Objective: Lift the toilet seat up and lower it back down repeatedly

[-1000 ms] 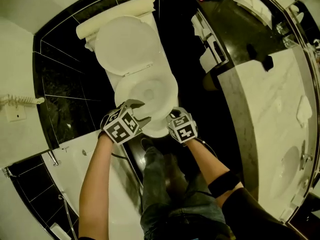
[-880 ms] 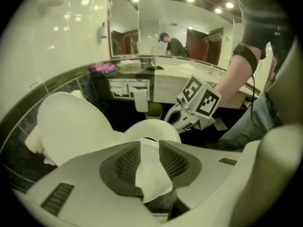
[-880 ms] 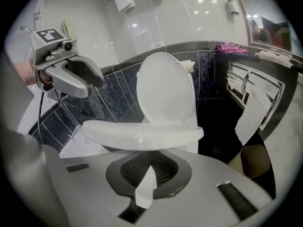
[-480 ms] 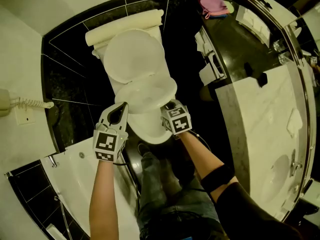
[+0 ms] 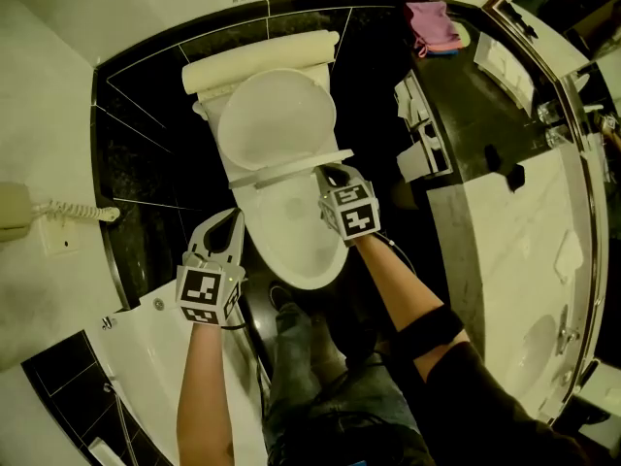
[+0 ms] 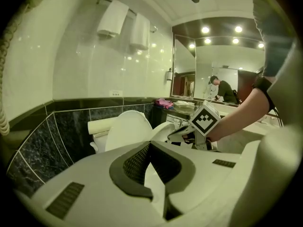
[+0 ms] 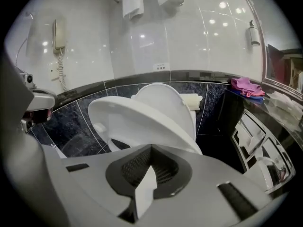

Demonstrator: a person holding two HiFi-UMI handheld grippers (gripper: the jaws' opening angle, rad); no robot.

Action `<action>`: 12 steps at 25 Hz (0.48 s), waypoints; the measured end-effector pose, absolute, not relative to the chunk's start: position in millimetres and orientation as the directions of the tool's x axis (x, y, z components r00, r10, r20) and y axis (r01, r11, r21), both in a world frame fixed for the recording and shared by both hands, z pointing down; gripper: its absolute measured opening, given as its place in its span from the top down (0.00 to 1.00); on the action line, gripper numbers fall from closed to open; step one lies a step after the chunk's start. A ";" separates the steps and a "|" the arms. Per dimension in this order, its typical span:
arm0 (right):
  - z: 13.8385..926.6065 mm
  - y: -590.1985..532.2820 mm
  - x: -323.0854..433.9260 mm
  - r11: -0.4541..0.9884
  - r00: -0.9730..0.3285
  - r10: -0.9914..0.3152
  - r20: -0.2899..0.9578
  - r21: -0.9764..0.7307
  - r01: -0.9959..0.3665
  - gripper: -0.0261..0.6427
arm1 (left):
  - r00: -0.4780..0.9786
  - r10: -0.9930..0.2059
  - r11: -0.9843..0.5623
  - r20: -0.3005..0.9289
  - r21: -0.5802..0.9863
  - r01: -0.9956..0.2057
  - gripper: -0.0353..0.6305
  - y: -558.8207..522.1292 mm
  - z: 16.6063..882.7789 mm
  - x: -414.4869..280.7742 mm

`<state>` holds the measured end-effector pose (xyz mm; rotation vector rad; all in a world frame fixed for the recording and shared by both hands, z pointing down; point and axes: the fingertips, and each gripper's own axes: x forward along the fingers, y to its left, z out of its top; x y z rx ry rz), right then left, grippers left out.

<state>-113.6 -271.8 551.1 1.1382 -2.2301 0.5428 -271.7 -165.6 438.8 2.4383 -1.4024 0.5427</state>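
The white toilet has its lid [image 5: 277, 119] upright against the cistern. The toilet seat [image 5: 291, 169] is lifted off the bowl [image 5: 296, 236] and tilts steeply, showing almost edge-on in the head view. My right gripper [image 5: 335, 176] is shut on the seat's right rim. In the right gripper view the seat [image 7: 142, 119] slopes up out of that gripper [image 7: 150, 150], with the lid [image 7: 165, 103] behind it. My left gripper [image 5: 231, 221] is shut and holds nothing, apart from the bowl on its left side. In the left gripper view its jaws [image 6: 150, 146] meet, and the right gripper [image 6: 183, 133] shows beyond them.
The cistern [image 5: 262, 61] stands against black wall tiles. A wall phone [image 5: 19, 212] hangs at the left. A marble vanity [image 5: 524, 231] runs along the right, with a pink cloth [image 5: 434, 19] at its far end. A white ledge [image 5: 146, 328] lies lower left. My legs [image 5: 330, 377] stand before the bowl.
The seat has risen from flat on the bowl to steeply tilted, carried up by my right gripper. My left gripper left the seat's front, shut, and drew back to the bowl's left.
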 end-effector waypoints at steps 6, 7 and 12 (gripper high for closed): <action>539.5 -318.7 -126.4 0.549 -0.450 -0.640 0.623 -0.039 -0.835 0.94 | 0.450 -0.781 -0.473 0.433 0.061 -0.879 0.95 -182.8 434.7 -291.8; 538.8 -325.8 -127.0 0.541 -0.440 -0.650 0.619 -0.029 -0.841 0.94 | 0.450 -0.781 -0.472 0.432 0.063 -0.879 0.95 -184.1 434.3 -294.4; 539.7 -356.9 -131.3 0.498 -0.386 -0.676 0.627 0.003 -0.867 0.94 | 0.454 -0.778 -0.474 0.434 0.067 -0.878 0.95 -186.9 433.0 -309.7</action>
